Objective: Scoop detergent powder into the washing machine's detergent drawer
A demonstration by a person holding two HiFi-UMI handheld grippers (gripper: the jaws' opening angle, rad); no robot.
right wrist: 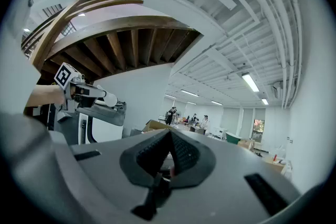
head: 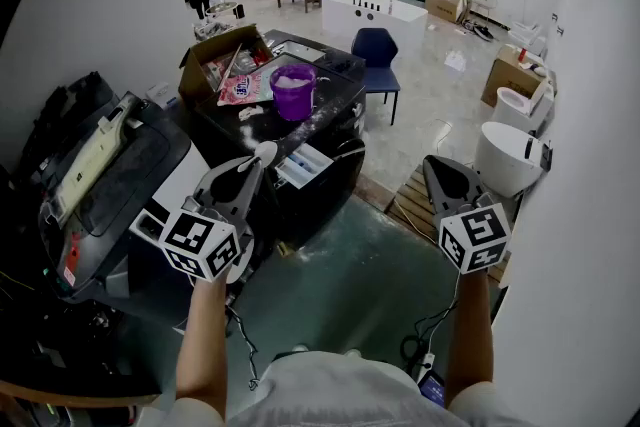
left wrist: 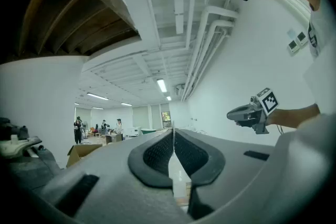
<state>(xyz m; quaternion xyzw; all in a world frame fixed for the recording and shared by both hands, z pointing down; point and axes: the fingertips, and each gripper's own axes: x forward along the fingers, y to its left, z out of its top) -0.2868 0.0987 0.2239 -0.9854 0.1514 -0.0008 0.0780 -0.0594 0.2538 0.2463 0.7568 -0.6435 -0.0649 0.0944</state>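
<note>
Your left gripper's (head: 256,164) jaws are pressed together on a thin white scoop (head: 266,152). Your right gripper's (head: 435,167) jaws are closed on nothing and held off to the right of the washing machine (head: 335,130). The purple tub (head: 293,91) sits on the machine's top, and the detergent drawer (head: 305,165) is pulled out of its front. You look to be between scoops. I cannot tell whether the scoop is loaded. If empty, reach up to the tub; if full, tip it over the drawer.

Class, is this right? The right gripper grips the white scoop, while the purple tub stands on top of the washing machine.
Not quite. The head view shows the left gripper, not the right gripper, gripping the white scoop. The purple tub does stand on the washing machine.
</note>
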